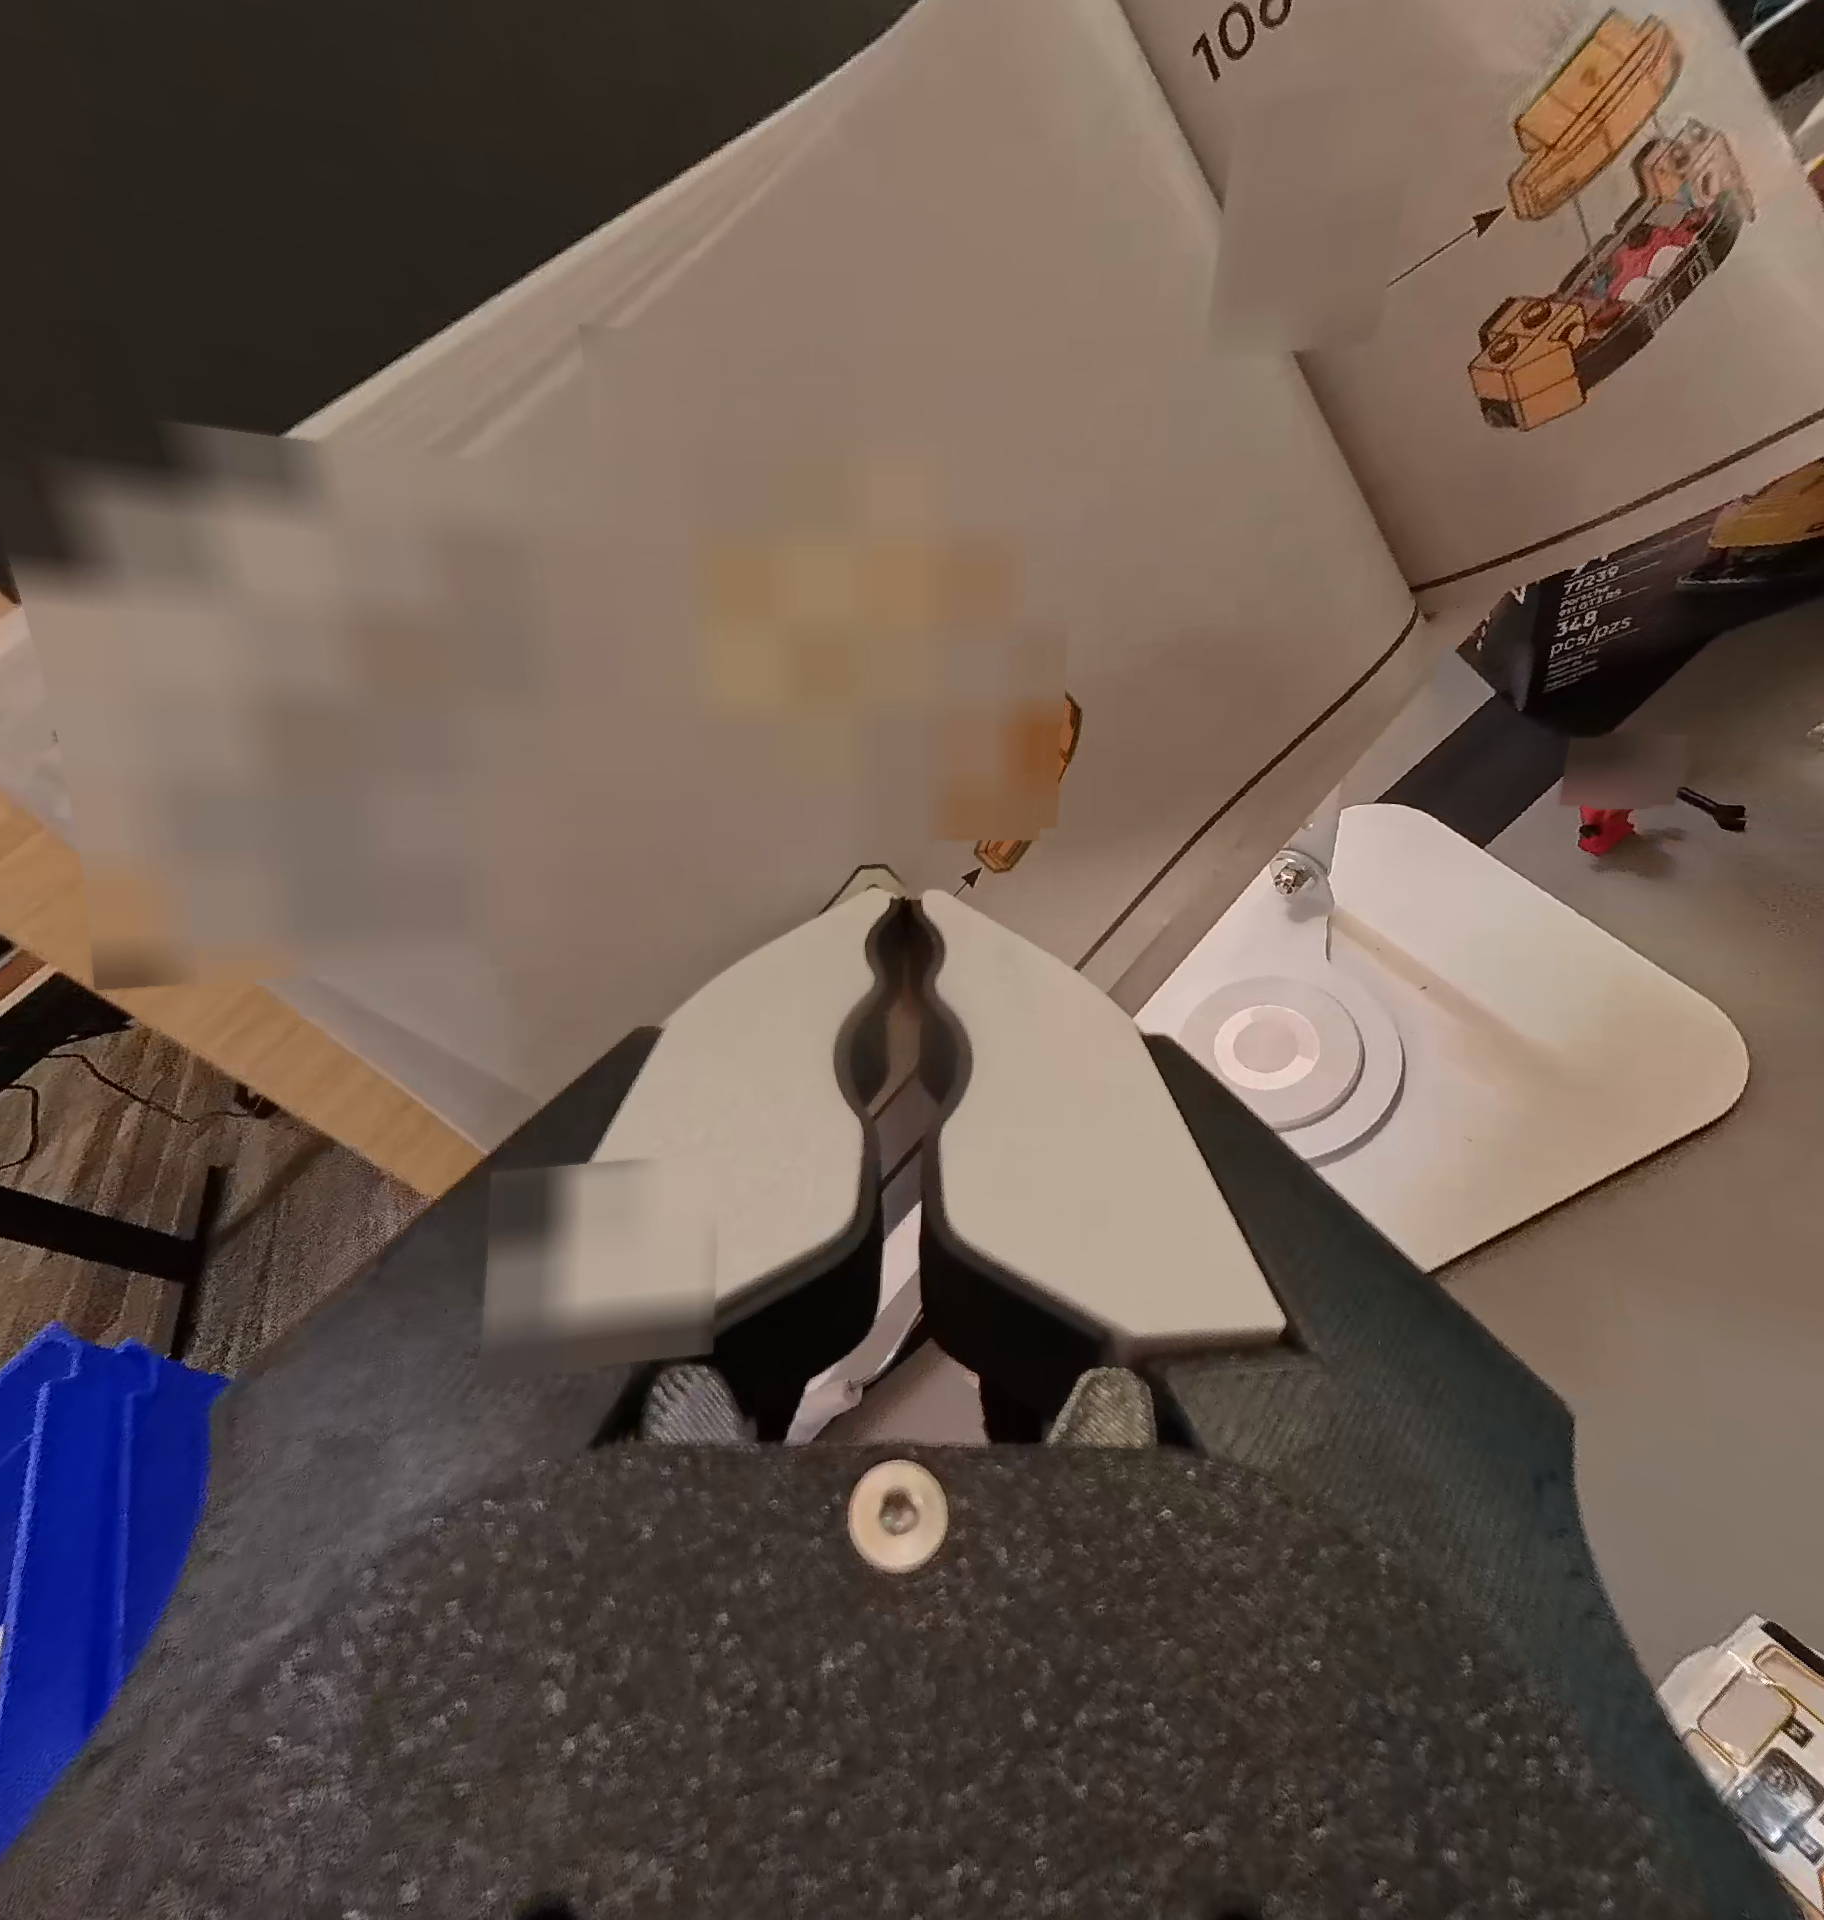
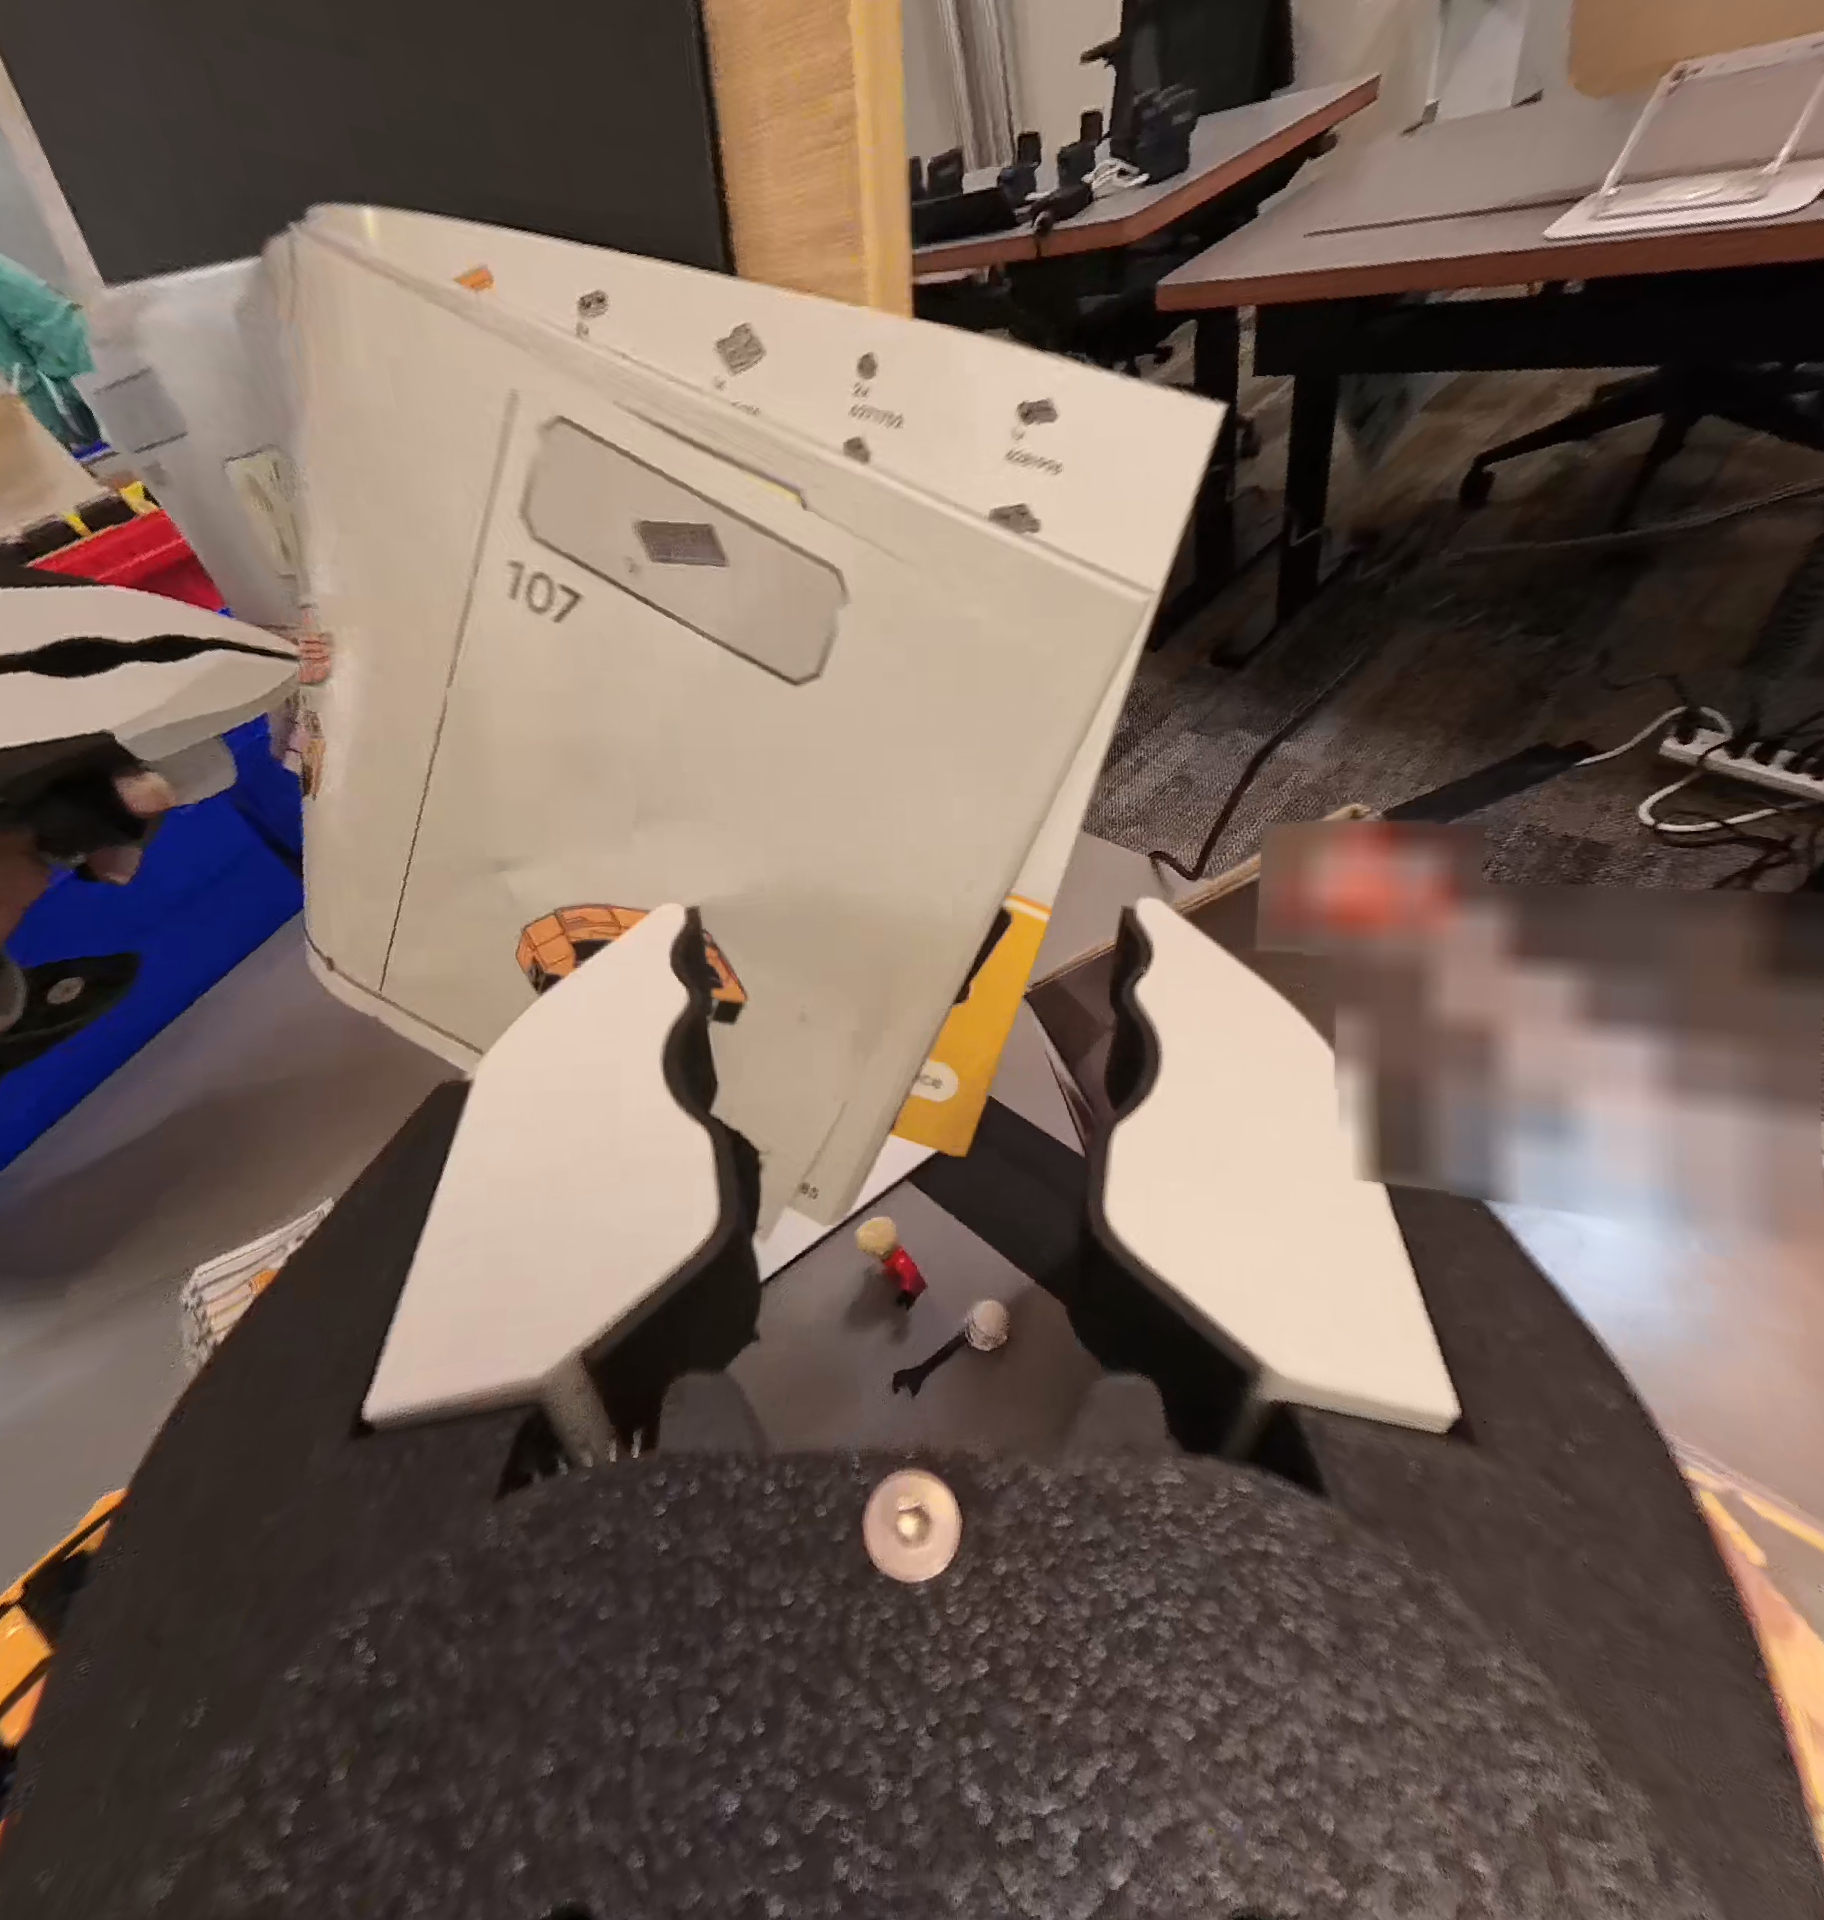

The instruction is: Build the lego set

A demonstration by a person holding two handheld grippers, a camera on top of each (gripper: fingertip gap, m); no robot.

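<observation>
The left gripper (image 1: 906,909) was pinched closed on a page of the instruction booklet (image 2: 742,665), holding it upright, probably to turn it. The right gripper (image 2: 913,925) hung wide apart and empty above a minifigure (image 2: 892,1262) on the grey table (image 2: 264,1091).

Two matching handheld grippers

Each gripper, left (image 1: 905,906) and right (image 2: 913,925), has pale grey fingers with wavy black inner pads, a speckled black body, and one silver screw (image 2: 911,1524) centred just behind the fingers.
</observation>
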